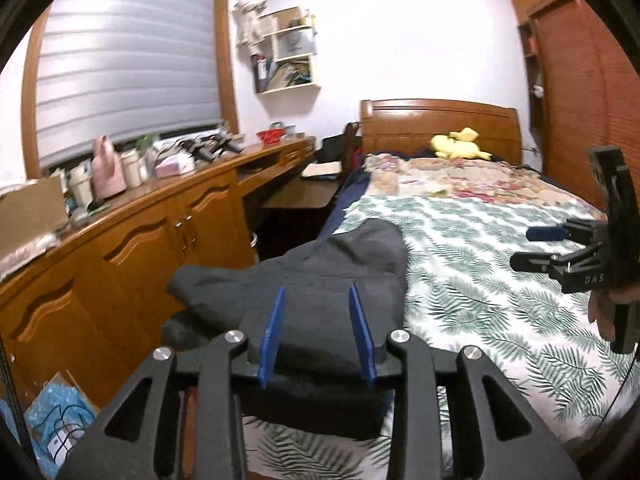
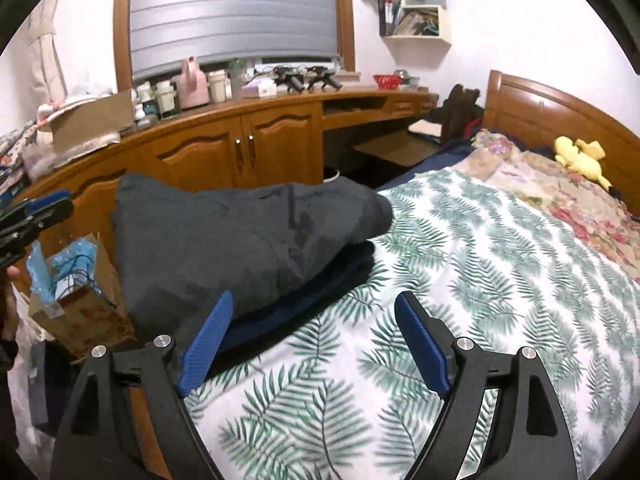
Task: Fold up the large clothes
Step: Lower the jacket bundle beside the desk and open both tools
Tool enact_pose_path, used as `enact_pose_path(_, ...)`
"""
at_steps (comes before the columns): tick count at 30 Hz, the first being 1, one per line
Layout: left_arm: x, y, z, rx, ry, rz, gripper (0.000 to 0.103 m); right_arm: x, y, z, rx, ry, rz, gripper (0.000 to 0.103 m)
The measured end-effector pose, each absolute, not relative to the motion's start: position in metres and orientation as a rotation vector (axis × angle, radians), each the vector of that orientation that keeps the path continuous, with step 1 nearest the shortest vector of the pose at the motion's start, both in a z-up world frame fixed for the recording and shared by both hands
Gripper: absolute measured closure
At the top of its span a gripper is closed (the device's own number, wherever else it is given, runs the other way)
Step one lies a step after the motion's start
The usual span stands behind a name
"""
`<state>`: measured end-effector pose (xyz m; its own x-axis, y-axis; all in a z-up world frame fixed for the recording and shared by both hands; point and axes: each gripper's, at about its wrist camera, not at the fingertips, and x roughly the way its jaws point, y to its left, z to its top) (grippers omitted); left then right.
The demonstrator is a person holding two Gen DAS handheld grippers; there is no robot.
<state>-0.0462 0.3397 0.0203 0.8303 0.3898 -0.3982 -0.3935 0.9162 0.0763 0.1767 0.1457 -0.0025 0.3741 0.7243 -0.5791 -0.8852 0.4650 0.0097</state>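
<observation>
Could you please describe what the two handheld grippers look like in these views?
Both the left gripper and right gripper have black angular frames with silver round pivot bolts and flat blue ribbed fingers. The right one's side carries pale lettering.

Bedroom w/ white walls point(image 1: 400, 40), shuttered window point(image 1: 128, 60), wood cabinets point(image 2: 240, 152), headboard point(image 1: 440, 124).

A: What sort of place is this?

B: A bedroom in a home. There's a bed point(image 2: 460, 264) with a leaf-print cover and a wooden headboard point(image 1: 440, 124), and a yellow plush toy point(image 1: 460, 145) lies near it.

A: Anything else that says so?

B: A wooden bench point(image 2: 280, 100) with cupboard doors runs under a window with a grey blind point(image 1: 124, 60), crowded with bottles and boxes. A white wall shelf point(image 1: 286, 52) is stuffed with papers, and a wooden wardrobe point(image 1: 580, 80) stands beside the bed.
</observation>
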Motion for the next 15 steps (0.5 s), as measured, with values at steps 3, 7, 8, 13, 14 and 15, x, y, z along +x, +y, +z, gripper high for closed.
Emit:
enact_pose_path(3,-0.044,0.318,0.025,0.009,0.403,0.394,0.070,0.170,0.120,0.007,-0.311,0.540,1.049,0.016)
enact_pose_path(7,-0.038,0.293,0.024,0.013,0.411,0.356,0.069,0.163,0.095,0.014,-0.304,0.513,1.028,0.015)
enact_pose_path(8,-0.035,0.287,0.023,0.017,0.417,0.351,0.069,0.160,0.087,0.014,-0.307,0.508,1.013,0.014)
enact_pose_path(13,-0.022,0.255,0.017,-0.004,0.430,0.333,0.069,0.148,0.045,0.012,-0.279,0.487,0.973,0.013)
enact_pose_path(14,-0.018,0.249,0.015,-0.010,0.440,0.324,0.069,0.148,0.039,0.012,-0.273,0.487,0.966,0.013)
enact_pose_path(15,-0.013,0.242,0.013,-0.020,0.455,0.291,0.069,0.147,0.029,0.011,-0.263,0.487,0.955,0.013)
